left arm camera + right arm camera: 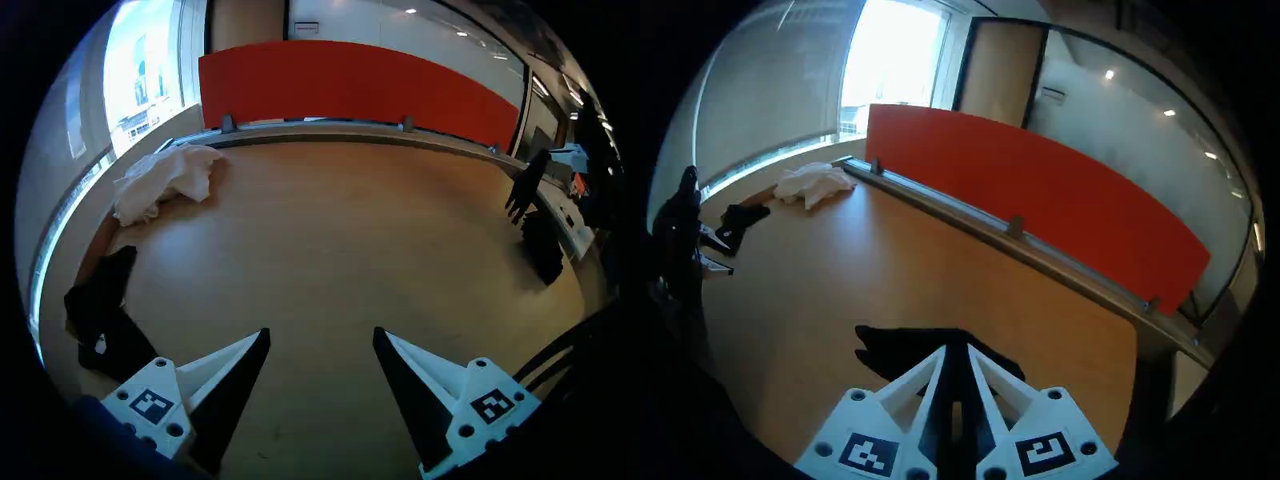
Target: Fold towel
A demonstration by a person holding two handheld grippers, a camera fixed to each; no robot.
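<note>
Left hand-held gripper point(320, 330) hung spread over the desk point(336, 232). Right hand-held gripper point(957, 349) was pressed together, seemingly pinching a black cloth point(888, 348). White towel point(168, 180) lay crumpled at the desk's far corner.

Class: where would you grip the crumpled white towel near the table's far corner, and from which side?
Pinch a raised fold at the near edge of the white towel with the open left gripper, coming across the table; the heap stands proud there, while the divider rail and table edge crowd its far sides.
</note>
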